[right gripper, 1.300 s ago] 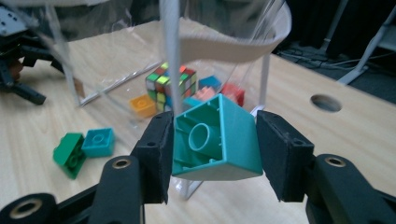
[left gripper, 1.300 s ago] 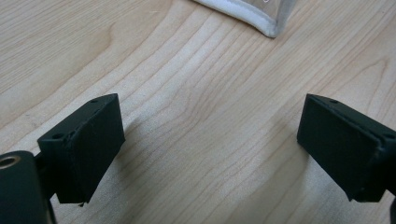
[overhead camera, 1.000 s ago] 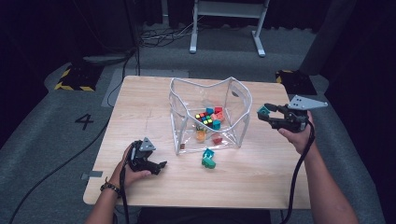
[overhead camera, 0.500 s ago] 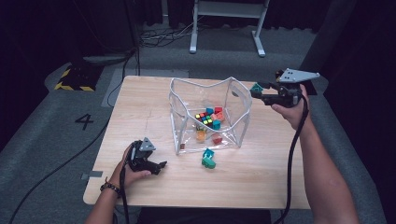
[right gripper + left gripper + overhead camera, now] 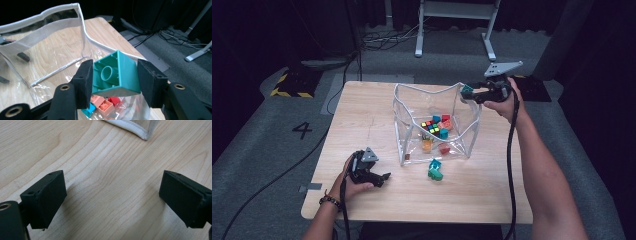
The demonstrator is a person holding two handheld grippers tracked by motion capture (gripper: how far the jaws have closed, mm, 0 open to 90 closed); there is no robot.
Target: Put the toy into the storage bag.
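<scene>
The step in hand looks like carrying a loose toy brick to the clear bag and dropping it in. The right claw [image 5: 113, 75] grips a teal brick [image 5: 117, 73] between its two black pads, hollow underside facing the camera, and in the high view that claw [image 5: 468, 93] hangs at the far right corner of the clear bag [image 5: 412, 125], level with its white-trimmed rim. In the right claw's view the bag's rim [image 5: 82, 27] lies ahead and to the left, and the toys already inside sit directly under the brick: coral bricks [image 5: 101, 103], a red one and a blue one. The next move, as I judge it, calls for bringing the brick a little further over the opening so it clears the trim, then spreading the pads to let it fall. The rim is soft and wavy, so a low pass could catch it and drag the bag across the desk [image 5: 362, 110]. The left claw [image 5: 379, 178] rests on the desk near the front left, wide open with nothing between its pads [image 5: 47, 195]; a corner of the bag's hem [image 5: 143, 133] lies just ahead of it. Two more teal bricks [image 5: 435, 170] wait on the desk just in front of the bag. Room is generous on the left half of the desk, tighter at the right edge where the arm comes in.
</scene>
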